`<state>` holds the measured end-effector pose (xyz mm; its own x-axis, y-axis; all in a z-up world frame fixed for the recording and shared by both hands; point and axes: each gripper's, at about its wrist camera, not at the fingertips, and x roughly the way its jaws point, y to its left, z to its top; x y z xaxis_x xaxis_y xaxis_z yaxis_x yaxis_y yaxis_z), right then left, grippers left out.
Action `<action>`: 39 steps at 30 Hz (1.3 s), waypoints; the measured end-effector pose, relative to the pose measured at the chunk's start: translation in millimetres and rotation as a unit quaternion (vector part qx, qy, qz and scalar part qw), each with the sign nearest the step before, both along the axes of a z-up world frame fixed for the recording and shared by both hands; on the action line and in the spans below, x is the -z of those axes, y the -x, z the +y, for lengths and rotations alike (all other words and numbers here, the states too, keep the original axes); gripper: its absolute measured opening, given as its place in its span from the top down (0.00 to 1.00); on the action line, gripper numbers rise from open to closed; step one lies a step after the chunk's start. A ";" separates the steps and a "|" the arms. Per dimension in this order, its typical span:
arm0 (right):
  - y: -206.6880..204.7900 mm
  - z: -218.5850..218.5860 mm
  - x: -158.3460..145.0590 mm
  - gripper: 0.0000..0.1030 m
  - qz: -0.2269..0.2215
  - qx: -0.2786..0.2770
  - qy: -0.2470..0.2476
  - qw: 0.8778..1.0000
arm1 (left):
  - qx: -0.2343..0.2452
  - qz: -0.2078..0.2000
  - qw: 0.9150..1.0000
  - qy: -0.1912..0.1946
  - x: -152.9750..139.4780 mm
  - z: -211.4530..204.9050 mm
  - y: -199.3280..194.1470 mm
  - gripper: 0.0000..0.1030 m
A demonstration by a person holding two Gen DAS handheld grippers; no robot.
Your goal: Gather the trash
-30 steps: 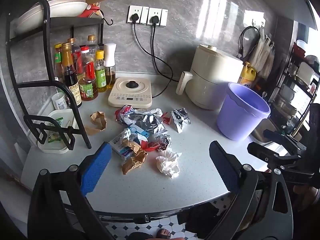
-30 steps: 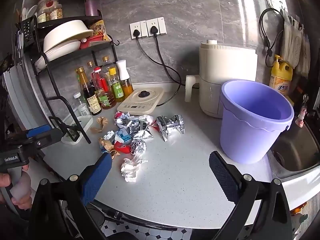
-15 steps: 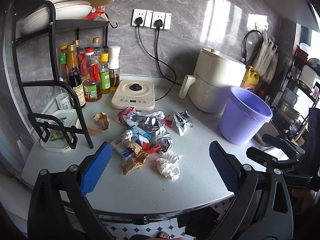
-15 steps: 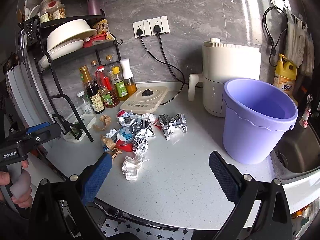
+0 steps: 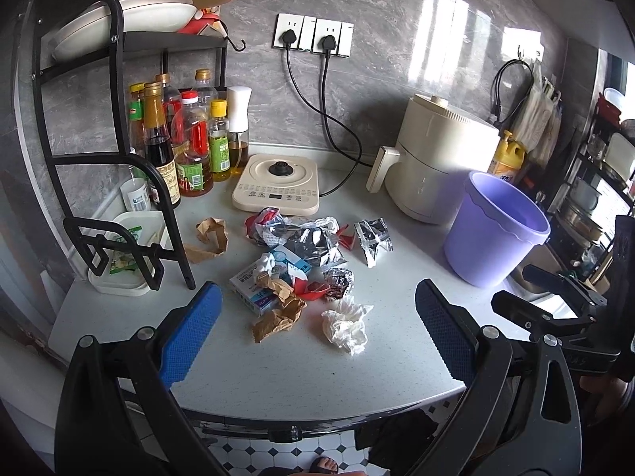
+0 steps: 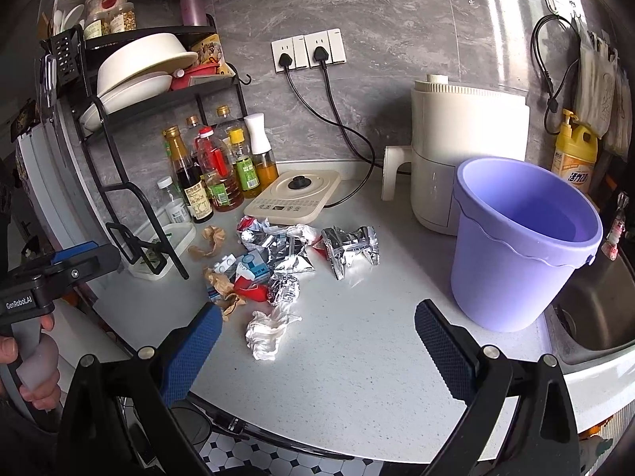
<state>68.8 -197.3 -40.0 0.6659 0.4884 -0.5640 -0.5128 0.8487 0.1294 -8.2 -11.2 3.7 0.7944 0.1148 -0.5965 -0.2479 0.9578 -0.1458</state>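
Observation:
A heap of trash lies mid-counter: a white crumpled tissue nearest the front, brown paper scraps, a blue-white carton, silver foil wrappers and a foil ball. A purple bucket stands upright and looks empty to the right of the heap. My left gripper is open and empty above the counter's front edge, short of the tissue. My right gripper is open and empty, between tissue and bucket.
A black rack with bowls and sauce bottles stands at the left. A cream hotplate and air fryer stand at the back, with cords to wall sockets. A sink lies right of the bucket.
Both grippers have shifted slightly, the views drifting a little; both stay open. The trash and bucket have not moved.

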 end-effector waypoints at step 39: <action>-4.0 18.3 0.0 0.07 0.007 -0.014 0.007 1.000 | -0.008 0.012 1.000 0.009 2.3 14.4 4.5 0.06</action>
